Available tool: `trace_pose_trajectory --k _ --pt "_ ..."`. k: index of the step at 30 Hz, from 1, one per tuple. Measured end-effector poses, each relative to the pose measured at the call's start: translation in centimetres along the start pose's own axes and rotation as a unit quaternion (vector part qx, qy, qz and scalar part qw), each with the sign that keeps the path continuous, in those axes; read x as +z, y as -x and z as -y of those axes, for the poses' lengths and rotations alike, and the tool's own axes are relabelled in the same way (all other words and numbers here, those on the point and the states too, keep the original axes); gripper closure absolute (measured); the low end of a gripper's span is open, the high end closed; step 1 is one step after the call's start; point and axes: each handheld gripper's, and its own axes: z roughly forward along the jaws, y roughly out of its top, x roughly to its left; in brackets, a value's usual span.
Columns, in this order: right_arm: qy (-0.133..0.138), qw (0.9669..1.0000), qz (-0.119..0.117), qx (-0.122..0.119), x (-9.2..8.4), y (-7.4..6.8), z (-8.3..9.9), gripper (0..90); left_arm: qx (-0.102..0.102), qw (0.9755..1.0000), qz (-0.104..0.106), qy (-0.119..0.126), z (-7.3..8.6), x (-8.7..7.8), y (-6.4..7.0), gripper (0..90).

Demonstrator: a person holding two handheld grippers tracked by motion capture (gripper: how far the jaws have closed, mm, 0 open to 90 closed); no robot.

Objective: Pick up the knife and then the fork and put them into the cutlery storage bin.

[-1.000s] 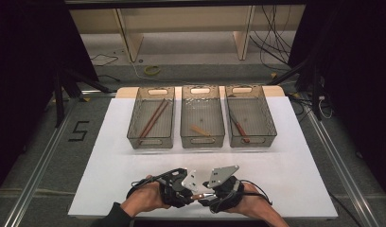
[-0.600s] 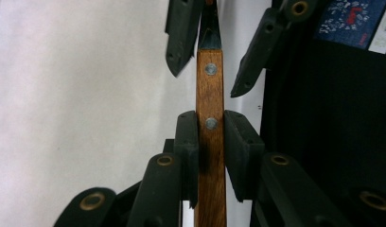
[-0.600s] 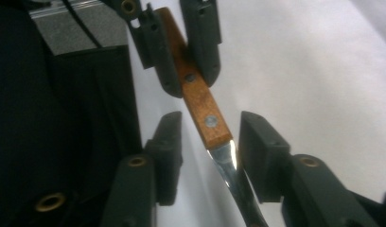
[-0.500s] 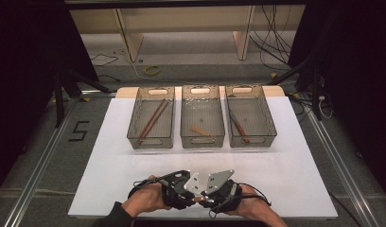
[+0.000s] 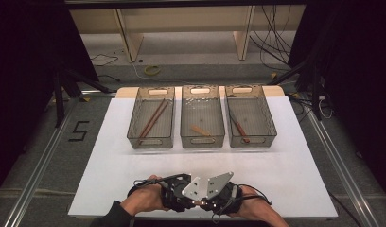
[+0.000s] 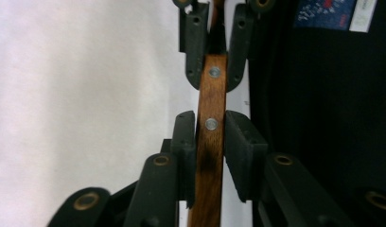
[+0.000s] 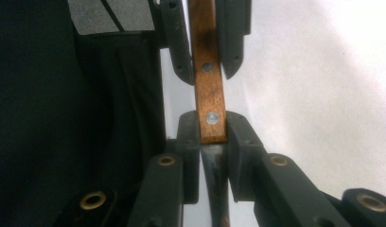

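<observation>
Two handheld grippers are meeting tip to tip at the near edge of a white table (image 5: 295, 161), each carried by one of the person's hands. The left gripper (image 6: 209, 137) is showing matte black jaws with brass-coloured pivot bushings, and between its pads is lying a flat wooden handle (image 6: 211, 146), reddish brown with a visible grain and two round silver rivets. Its right pad is standing slightly off the wood while the left pad lies against it, so the hold looks loose; whether it is truly clamping I cannot tell. The right gripper (image 7: 212, 130) is pressing both of its pads onto the squared end of the same handle, where a dark metal stem is continuing on from the wood; its jaws have just been closing onto it. The handle's long axis is running left to right along the near table edge, bridging the two grippers, low over the tabletop. On the far half of the table three clear, smoky plastic bins (image 5: 202, 118) with cut-out grips are sitting side by side: the left one is holding long brown sticks (image 5: 152, 118), the middle one a short pale piece of wood (image 5: 200, 130), the right one a slim utensil with a reddish handle (image 5: 239, 128). A black numeral 5 (image 5: 78, 131) is marking the floor at the left.
</observation>
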Motion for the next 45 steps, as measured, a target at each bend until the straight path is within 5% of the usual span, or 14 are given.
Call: trace_pose_trajectory --k 3,7,14,19,24,33,35,40,45 --pt "0.005 1.0 0.005 0.0 -0.2 0.1 0.0 78.4 -0.005 1.0 -0.003 0.005 0.1 -0.3 -0.2 69.9" --pt "0.007 0.9997 0.021 0.01 -0.5 0.4 0.1 78.5 -0.042 0.9975 -0.03 0.049 0.3 -1.2 -0.8 51.7" --pt "0.014 0.9973 0.06 0.04 -1.7 1.5 0.7 78.5 -0.119 0.9845 -0.072 0.107 1.7 -2.5 -2.1 35.5" --pt "0.029 0.9939 0.086 0.063 -3.0 2.6 1.1 78.5 -0.165 0.9695 -0.096 0.154 2.9 -3.3 -2.8 31.4" --pt "0.046 0.9885 0.11 0.093 -4.4 3.9 1.6 78.5 -0.214 0.9503 -0.108 0.199 4.4 -3.8 -3.3 29.3" --pt "0.076 0.9762 0.148 0.139 -6.7 6.5 1.9 78.5 -0.281 0.9218 -0.126 0.235 7.7 -3.9 -3.7 24.8" --pt "0.08 0.9741 0.152 0.147 -7.0 7.0 1.9 78.5 -0.299 0.9131 -0.126 0.247 8.5 -3.8 -3.8 24.5" --pt "0.085 0.9687 0.169 0.16 -8.0 8.3 1.5 78.5 -0.317 0.9014 -0.14 0.259 9.8 -3.8 -3.8 23.3" --pt "0.095 0.9625 0.182 0.177 -9.1 9.8 1.3 78.5 -0.326 0.8933 -0.152 0.27 10.6 -4.0 -3.6 21.8"
